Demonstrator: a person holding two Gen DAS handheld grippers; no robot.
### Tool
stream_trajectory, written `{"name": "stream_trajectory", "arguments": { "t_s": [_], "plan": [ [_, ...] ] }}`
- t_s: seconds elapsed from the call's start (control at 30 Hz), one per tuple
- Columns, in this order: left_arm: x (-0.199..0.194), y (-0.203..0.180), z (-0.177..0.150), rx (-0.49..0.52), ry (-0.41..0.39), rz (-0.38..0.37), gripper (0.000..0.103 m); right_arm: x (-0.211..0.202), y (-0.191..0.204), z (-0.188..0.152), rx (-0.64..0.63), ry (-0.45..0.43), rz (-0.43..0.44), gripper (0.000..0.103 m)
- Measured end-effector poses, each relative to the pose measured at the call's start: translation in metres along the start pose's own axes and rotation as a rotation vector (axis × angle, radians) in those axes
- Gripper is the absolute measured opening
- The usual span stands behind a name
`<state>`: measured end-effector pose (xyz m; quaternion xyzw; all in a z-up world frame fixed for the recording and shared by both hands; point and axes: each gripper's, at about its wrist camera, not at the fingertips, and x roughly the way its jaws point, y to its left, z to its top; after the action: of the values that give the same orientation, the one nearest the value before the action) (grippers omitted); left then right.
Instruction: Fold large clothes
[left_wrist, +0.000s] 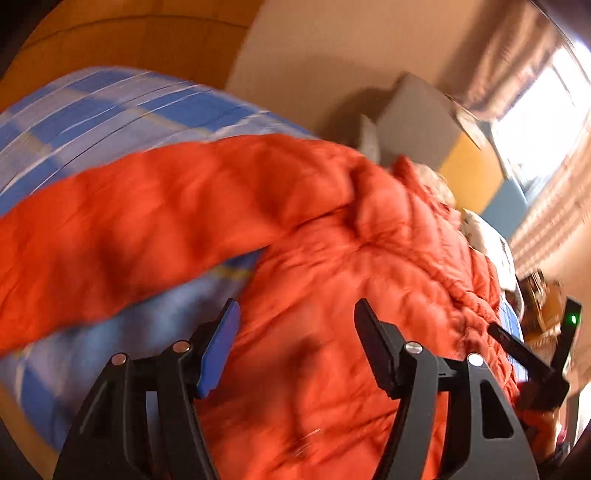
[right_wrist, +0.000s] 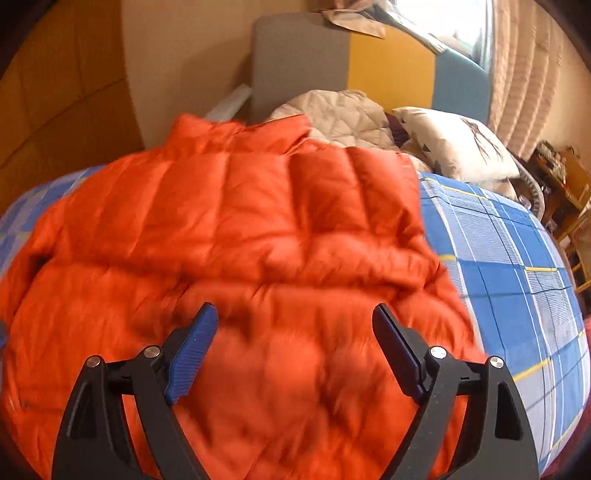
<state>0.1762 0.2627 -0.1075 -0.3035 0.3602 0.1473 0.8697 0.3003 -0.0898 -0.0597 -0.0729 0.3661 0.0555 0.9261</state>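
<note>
An orange quilted puffer jacket (right_wrist: 258, 236) lies spread on a bed with a blue checked sheet (right_wrist: 498, 258). In the left wrist view the jacket (left_wrist: 332, 277) fills the middle, and one sleeve (left_wrist: 129, 214) stretches out to the left over the sheet (left_wrist: 110, 107). My left gripper (left_wrist: 297, 314) is open and empty just above the jacket's body. My right gripper (right_wrist: 295, 317) is open and empty above the jacket's lower part. The right gripper also shows at the right edge of the left wrist view (left_wrist: 535, 354).
A beige quilted garment (right_wrist: 340, 114) and a white patterned pillow (right_wrist: 458, 144) lie at the bed's head. A grey, yellow and blue headboard (right_wrist: 369, 62) stands behind. A wooden shelf (right_wrist: 565, 184) with small items is at the right, by a curtained window.
</note>
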Motion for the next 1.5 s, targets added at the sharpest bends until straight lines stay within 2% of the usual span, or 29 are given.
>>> {"name": "stream_trajectory", "arguments": {
  "t_s": [0.23, 0.33, 0.53, 0.63, 0.73, 0.77, 0.8, 0.83, 0.9, 1.0, 1.13, 1.2, 1.37, 1.5],
  "plan": [
    [-0.029, 0.074, -0.016, -0.134, -0.039, 0.131, 0.064, -0.015, 0.029, -0.034, -0.081, 0.01, -0.022, 0.085],
    [-0.039, 0.097, -0.015, -0.186, -0.063, 0.154, 0.072, -0.019, 0.034, -0.042, -0.105, 0.004, -0.037, 0.085],
    [-0.045, 0.119, -0.008, -0.161, -0.095, 0.235, 0.073, -0.024, 0.039, -0.064, -0.12, 0.022, -0.051, 0.085],
    [-0.042, 0.127, -0.001, -0.12, -0.088, 0.247, 0.069, -0.027, 0.037, -0.072, -0.1, 0.029, -0.048, 0.085],
    [-0.032, 0.136, 0.007, -0.096, -0.067, 0.263, 0.046, -0.028, 0.038, -0.082, -0.079, 0.032, -0.061, 0.085],
    [-0.032, 0.139, 0.009, -0.094, -0.065, 0.266, 0.034, -0.027, 0.039, -0.085, -0.075, 0.032, -0.064, 0.085],
    [-0.03, 0.142, 0.011, -0.081, -0.068, 0.274, 0.017, -0.026, 0.04, -0.089, -0.068, 0.033, -0.066, 0.085],
    [-0.028, 0.145, 0.013, -0.076, -0.063, 0.272, 0.011, -0.025, 0.04, -0.092, -0.056, 0.03, -0.069, 0.085],
    [-0.028, 0.15, 0.018, -0.072, -0.072, 0.271, 0.005, -0.025, 0.042, -0.097, -0.043, 0.017, -0.08, 0.085],
    [-0.03, 0.149, 0.029, -0.062, -0.1, 0.275, 0.004, -0.025, 0.043, -0.1, -0.03, 0.006, -0.083, 0.085],
    [-0.038, 0.127, 0.049, -0.017, -0.159, 0.235, 0.003, -0.025, 0.042, -0.103, -0.019, 0.0, -0.076, 0.085],
    [-0.041, 0.103, 0.062, 0.025, -0.189, 0.187, 0.003, -0.025, 0.041, -0.103, -0.016, 0.0, -0.071, 0.085],
    [-0.039, 0.01, 0.076, 0.203, -0.224, 0.021, 0.003, -0.024, 0.039, -0.102, -0.005, 0.005, -0.059, 0.086],
    [-0.023, -0.072, 0.059, 0.354, -0.184, -0.113, 0.003, -0.022, 0.036, -0.1, 0.003, 0.01, -0.046, 0.086]
  ]
}}
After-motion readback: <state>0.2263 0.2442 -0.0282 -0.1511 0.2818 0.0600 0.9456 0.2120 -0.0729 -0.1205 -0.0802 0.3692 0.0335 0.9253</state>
